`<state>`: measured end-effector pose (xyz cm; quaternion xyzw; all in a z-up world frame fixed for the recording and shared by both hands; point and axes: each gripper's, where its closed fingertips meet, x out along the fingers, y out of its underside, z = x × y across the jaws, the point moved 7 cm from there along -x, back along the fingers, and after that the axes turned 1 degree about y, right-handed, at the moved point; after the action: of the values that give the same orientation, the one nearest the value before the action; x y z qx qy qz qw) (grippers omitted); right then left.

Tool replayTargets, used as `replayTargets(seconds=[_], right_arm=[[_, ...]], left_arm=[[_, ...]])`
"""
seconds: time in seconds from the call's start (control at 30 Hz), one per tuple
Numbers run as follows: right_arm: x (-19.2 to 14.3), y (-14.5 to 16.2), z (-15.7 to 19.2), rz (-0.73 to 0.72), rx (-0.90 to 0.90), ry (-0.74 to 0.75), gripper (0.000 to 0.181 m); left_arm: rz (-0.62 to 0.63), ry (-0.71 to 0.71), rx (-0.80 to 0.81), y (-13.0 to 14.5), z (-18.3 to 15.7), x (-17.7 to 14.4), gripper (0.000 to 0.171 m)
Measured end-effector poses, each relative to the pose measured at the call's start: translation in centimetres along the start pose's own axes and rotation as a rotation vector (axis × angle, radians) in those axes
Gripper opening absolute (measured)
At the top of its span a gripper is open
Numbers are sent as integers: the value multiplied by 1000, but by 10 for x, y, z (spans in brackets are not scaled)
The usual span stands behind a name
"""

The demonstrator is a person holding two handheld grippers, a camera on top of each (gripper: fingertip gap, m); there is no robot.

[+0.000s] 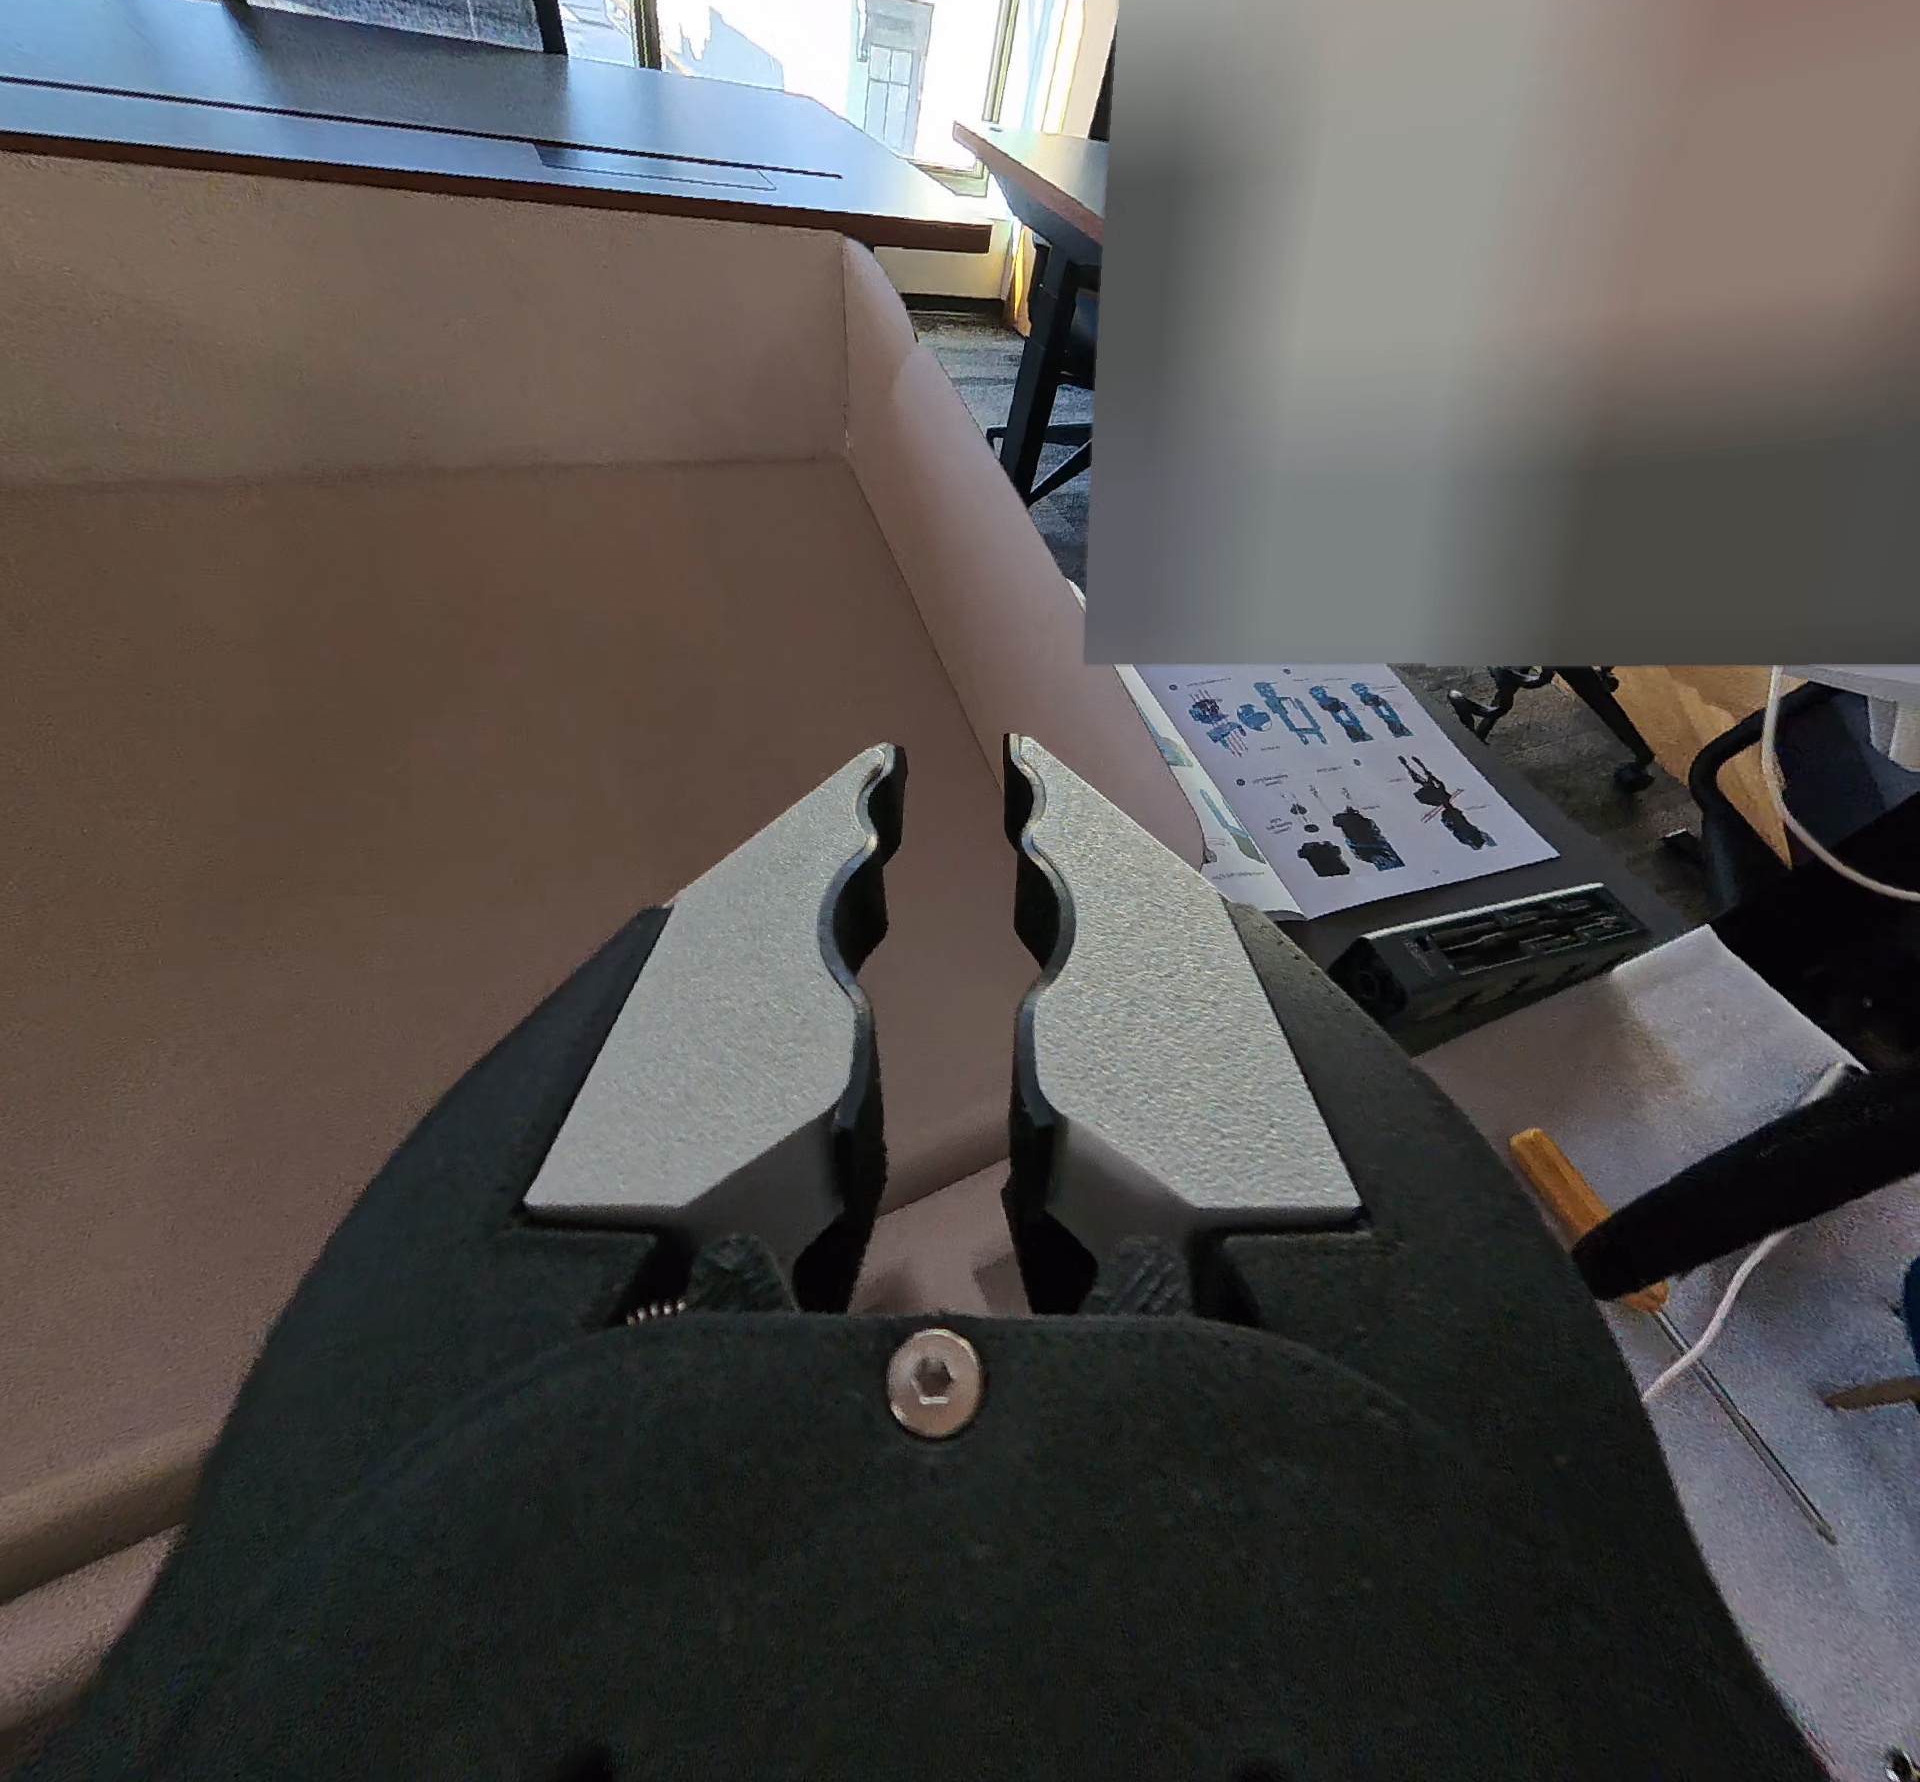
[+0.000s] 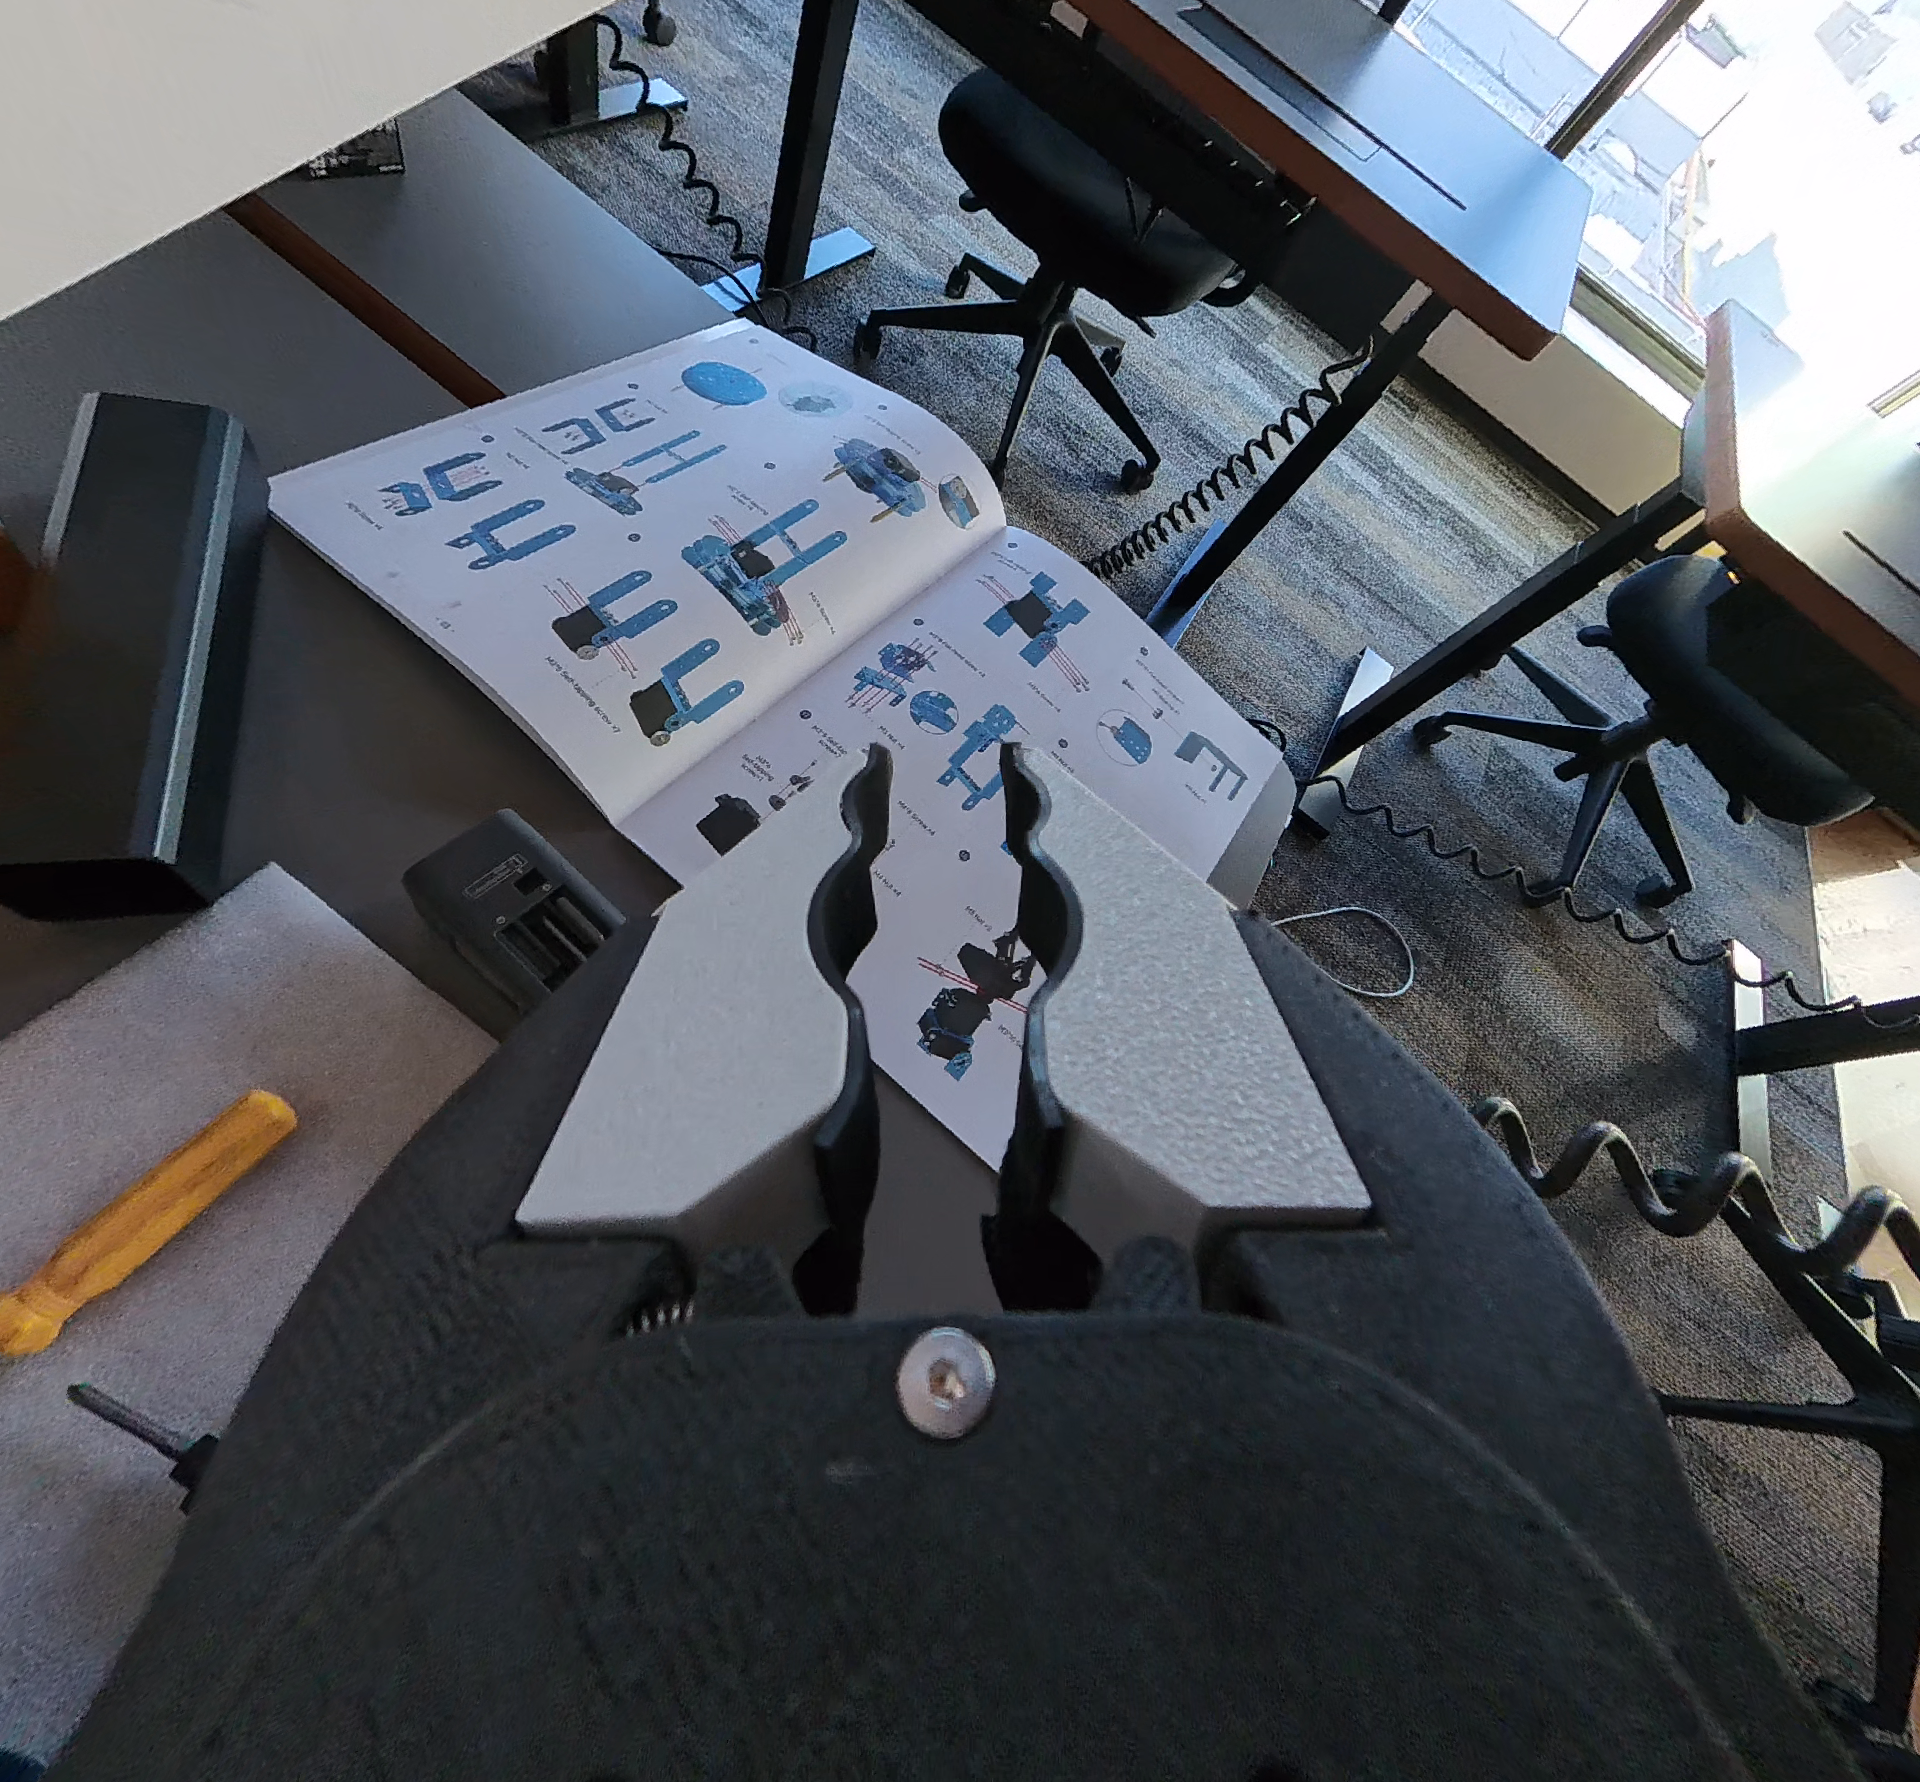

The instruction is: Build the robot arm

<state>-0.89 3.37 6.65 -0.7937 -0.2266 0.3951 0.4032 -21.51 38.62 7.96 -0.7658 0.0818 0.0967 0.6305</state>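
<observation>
Cardboard fills most of what my left tool (image 1: 954,756) sees: an open, pale box (image 1: 436,693) with plain stiff walls, its far corner up at 1 o'clock. My left tool hangs above the inside of it, released, with clear space between its tips and nothing held. Off at 3 o'clock lie a booklet (image 1: 1340,776), a black case (image 1: 1496,953) and a yellow-handled screwdriver (image 1: 1558,1202) on a foam sheet (image 1: 1662,1057).

My right tool (image 2: 945,761) is released too and carries nothing; it hovers over the open booklet (image 2: 727,569), which lies on the desk (image 2: 343,766) with its far edge at the desk's rim. Those pages look light, thin and floppy, so I judge a pinch at the spine or a page edge suits them best. At 9 o'clock sits the screwdriver (image 2: 145,1213), hard and probably easy to grip by the handle.
</observation>
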Motion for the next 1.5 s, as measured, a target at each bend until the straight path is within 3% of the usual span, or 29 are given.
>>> replayTargets(seconds=[0.93, 1.5], right_arm=[[3, 6, 3, -4, -27, -18, 20], [-14, 14, -12, -30, 32, 37, 20]], left_arm=[[-39, 20, 13, -2, -3, 9, 14], [-36, 54, 36, -15, -18, 21, 14]])
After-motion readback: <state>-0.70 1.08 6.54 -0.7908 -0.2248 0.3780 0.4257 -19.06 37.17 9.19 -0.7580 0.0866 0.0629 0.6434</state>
